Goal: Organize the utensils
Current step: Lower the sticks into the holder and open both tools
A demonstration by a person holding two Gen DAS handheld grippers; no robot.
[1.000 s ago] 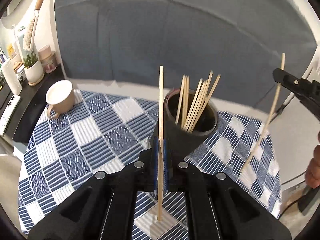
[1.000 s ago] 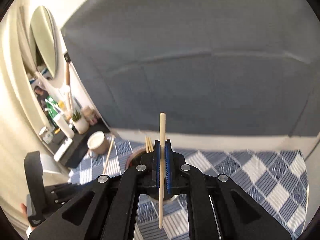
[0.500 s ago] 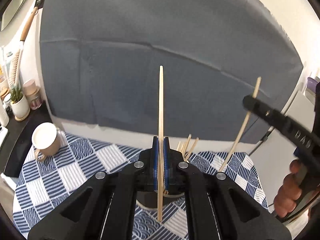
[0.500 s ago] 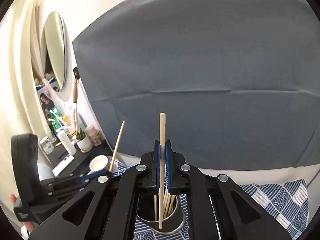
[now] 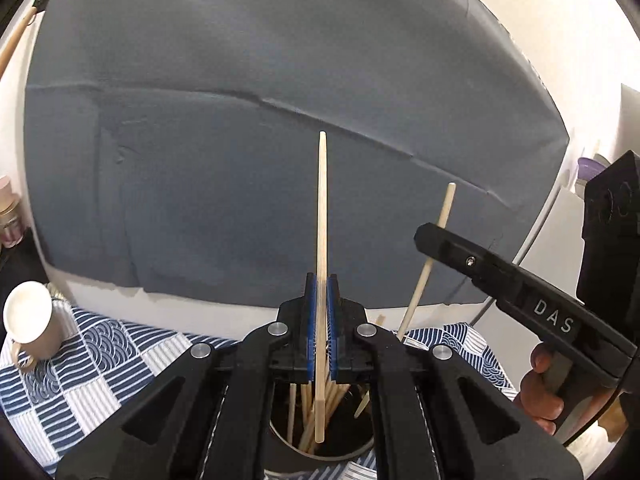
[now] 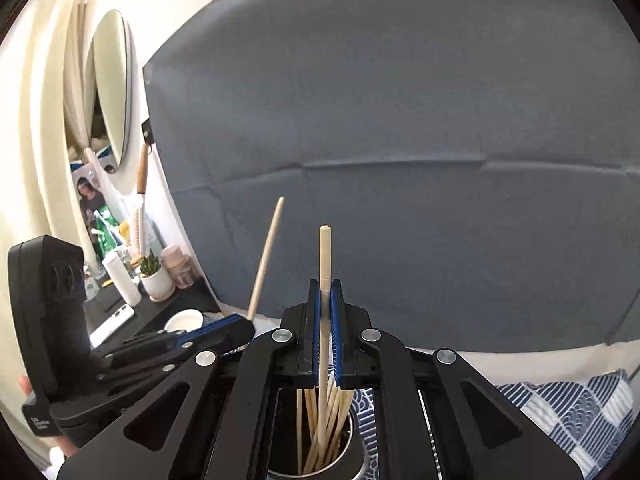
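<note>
My left gripper is shut on an upright wooden chopstick whose lower end hangs over the mouth of the dark round holder, which has several chopsticks in it. My right gripper is shut on another chopstick, its lower end down among the sticks in the same holder. In the left wrist view the right gripper comes in from the right with its stick slanting. The right wrist view shows the left gripper at the left, its stick tilted.
A blue-and-white checked cloth covers the table. A beige cup stands at its far left. A grey sheet hangs behind. A dark side shelf at the left carries a potted plant, bottles and a phone.
Both grippers have closed in over the holder and tipped up. The holder has slid from ahead to right beneath the fingers. Both chopstick ends now hang at its mouth.
</note>
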